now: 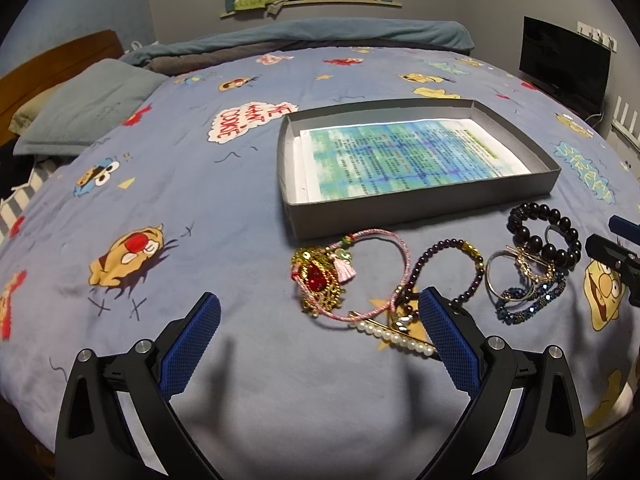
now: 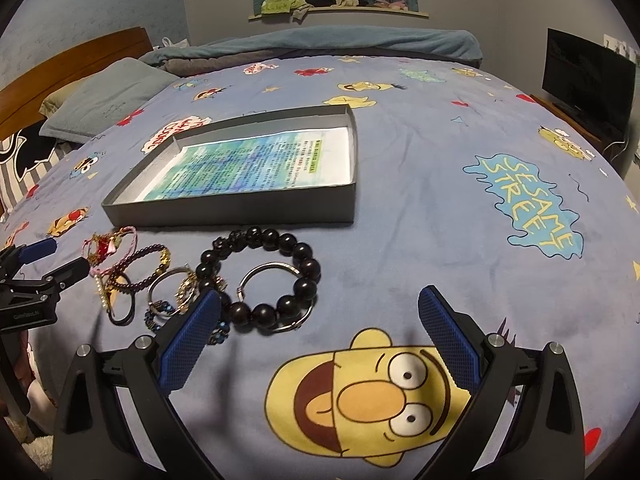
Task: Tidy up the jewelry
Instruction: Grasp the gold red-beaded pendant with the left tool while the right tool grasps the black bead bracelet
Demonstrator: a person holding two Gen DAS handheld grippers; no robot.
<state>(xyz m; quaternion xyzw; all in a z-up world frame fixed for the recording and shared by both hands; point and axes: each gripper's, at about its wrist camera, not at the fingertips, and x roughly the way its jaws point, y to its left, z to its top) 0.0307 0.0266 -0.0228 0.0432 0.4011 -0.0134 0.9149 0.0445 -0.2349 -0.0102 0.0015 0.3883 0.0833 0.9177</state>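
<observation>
Spread across a blue cartoon-print bedspread (image 1: 180, 184), with a shallow grey cardboard tray (image 1: 420, 204) lined by a printed blue-green sheet (image 1: 404, 156) lying flat near the middle. Just in front of the tray, a loose row of jewelry: a pink braided cord bracelet (image 1: 394, 256) with a red-and-gold ornament (image 1: 318, 280) at the left end, then a dark purple beaded bracelet (image 1: 448, 268), a white pearl hair clip (image 1: 394, 334) beneath it, thin silver bangles (image 1: 498, 276), blue sparkly beaded bands (image 1: 532, 300), and at the right end a chunky black bead bracelet (image 2: 264, 276) overlapping a plain silver ring bangle (image 2: 276, 298). Left gripper (image 1: 320, 316) low over the bedspread, blue-padded jaws spread wide and holding nothing – its right pad just beside the purple beads and the pearl clip, touching or not impossible to tell. Right gripper (image 2: 320, 312) likewise spread wide and empty, its left pad close against the black bead bracelet, over the yellow cartoon face (image 2: 372, 396) printed on the cover. Nothing from the row inside the tray – all pieces on the bedspread
</observation>
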